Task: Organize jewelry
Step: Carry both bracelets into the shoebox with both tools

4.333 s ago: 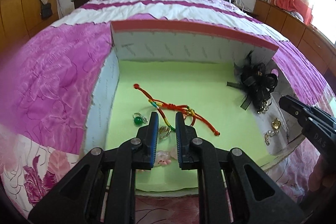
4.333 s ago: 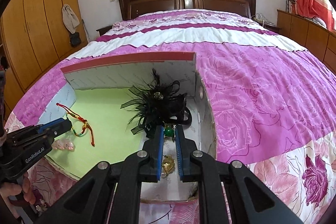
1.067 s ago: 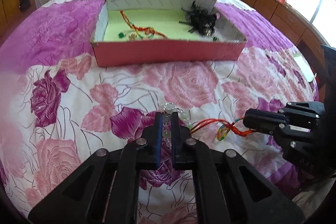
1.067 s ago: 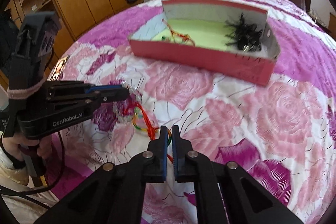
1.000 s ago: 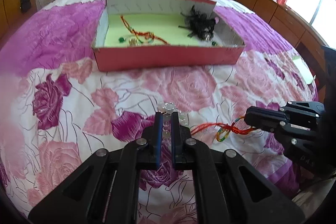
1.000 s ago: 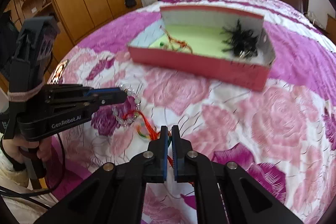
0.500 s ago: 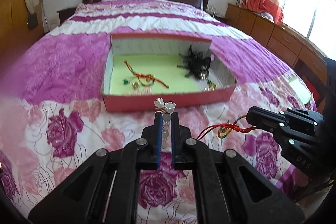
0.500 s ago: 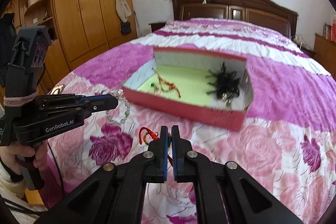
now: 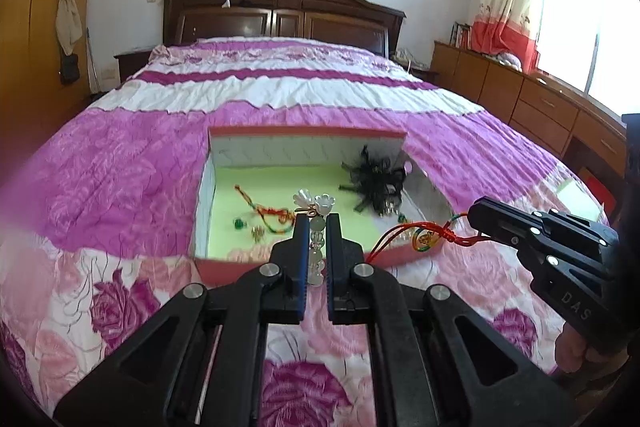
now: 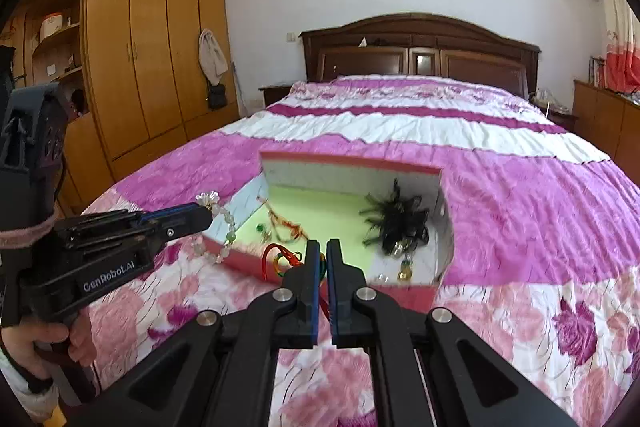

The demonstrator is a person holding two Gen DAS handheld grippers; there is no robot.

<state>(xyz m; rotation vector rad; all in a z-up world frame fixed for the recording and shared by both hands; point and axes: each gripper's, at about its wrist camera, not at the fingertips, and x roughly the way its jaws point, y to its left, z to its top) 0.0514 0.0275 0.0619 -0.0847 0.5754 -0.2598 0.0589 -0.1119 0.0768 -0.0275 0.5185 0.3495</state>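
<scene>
I use the shallow red cardboard box with the pale green floor as my landmark; it sits on the pink and purple rose-patterned quilt. Left of the box, in the right wrist view, a hand holds my left gripper, its jaws clamped on the pale bead bracelet with white flower charms. The bracelet hangs in the air at the box's near left corner, clear of the quilt. In the left wrist view the same left gripper has the beads pinched between its pads, the flower charms standing above the tips.

Inside the box, toward its left side, lie a red braided cord, a small green bead and a small gold-coloured piece. Toward the box's right side sits a black feathery hair ornament with small gold-coloured trinkets just beside it.

At the box's near wall, right of centre, my right gripper is closed on a red cord bracelet with a rainbow-coloured loop, which dangles over the near rim. In the right wrist view the right gripper has its jaws nearly together, with the red cord just left of the tips.
</scene>
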